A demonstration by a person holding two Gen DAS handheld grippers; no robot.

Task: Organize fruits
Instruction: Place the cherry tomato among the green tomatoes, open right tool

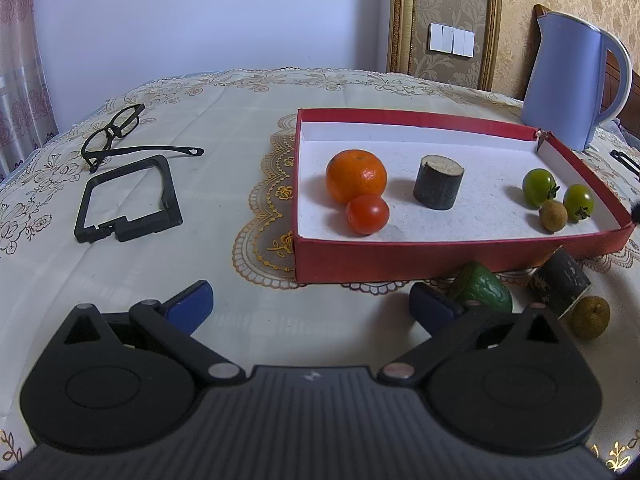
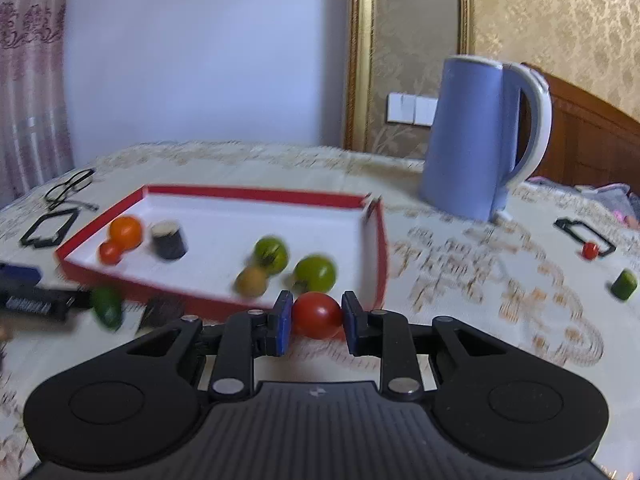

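Right gripper around red tomato

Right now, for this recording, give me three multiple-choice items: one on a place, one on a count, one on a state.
1. Where does the orange sit?
A. Inside the red box
B. Beside the kettle
C. On the glasses

2. How many green tomatoes lie in the box?
A. One
B. Two
C. Four

3. What is the right tool doing?
A. Standing open and empty
B. Clamped on a red tomato
C. Clamped on the avocado

Answers:
1 A, it rests on the box's white floor, touching a small red tomato.
2 B, a pair sits at the box's right end.
3 B, both pads press the tomato's sides.
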